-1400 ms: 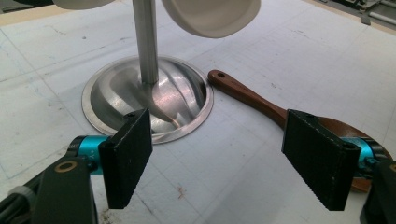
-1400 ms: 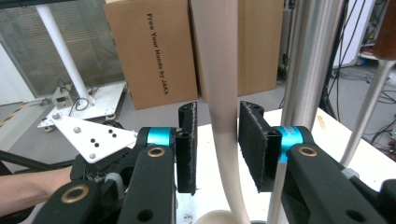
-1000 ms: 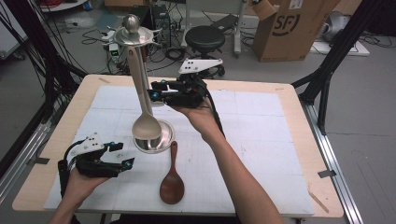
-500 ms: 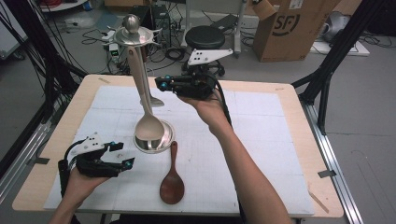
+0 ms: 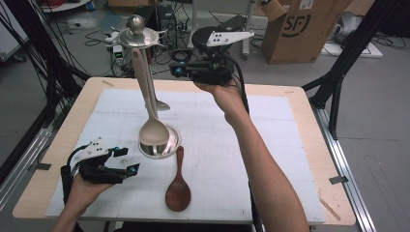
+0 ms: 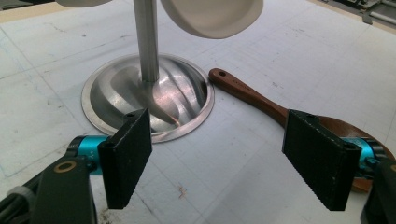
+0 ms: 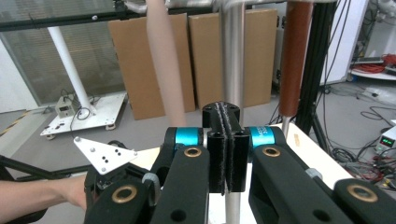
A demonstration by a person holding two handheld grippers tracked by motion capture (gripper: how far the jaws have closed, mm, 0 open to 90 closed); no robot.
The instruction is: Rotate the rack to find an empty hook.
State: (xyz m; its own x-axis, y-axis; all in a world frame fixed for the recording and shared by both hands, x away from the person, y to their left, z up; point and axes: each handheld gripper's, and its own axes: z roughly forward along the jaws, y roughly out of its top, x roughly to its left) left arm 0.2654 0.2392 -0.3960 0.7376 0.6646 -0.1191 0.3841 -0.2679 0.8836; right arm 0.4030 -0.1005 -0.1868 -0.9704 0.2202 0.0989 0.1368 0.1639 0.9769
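Steel forms the utensil stand [image 5: 157, 140], whose round base sits on the white mat [image 5: 270, 145] and whose post rises to a cap with hooks. From that cap a pale spoon [image 5: 151, 126] hangs with its bowl just above the base; a reddish-brown handle [image 7: 295, 56] hangs there as well, seen in the right gripper view beside the post. Lying flat on the mat, a dark wooden spoon [image 5: 178, 187] has its handle tip just beside the base rim.

Relative to the right gripper [image 5: 178, 70], the stand's upper post lies just ahead of the jaw tips and well apart from them, with the hanging spoon handle on the same line. Its jaws have just been closing and now stand pressed together with nothing between them; the gripper is held level, high above the table's far edge [image 5: 270, 87].

Relative to the left gripper [image 6: 224, 158], the stand base lies directly ahead and slightly to one side, and the wooden spoon's bowl lies behind its other jaw. Its jaws stand wide apart over bare mat, gripping nothing.
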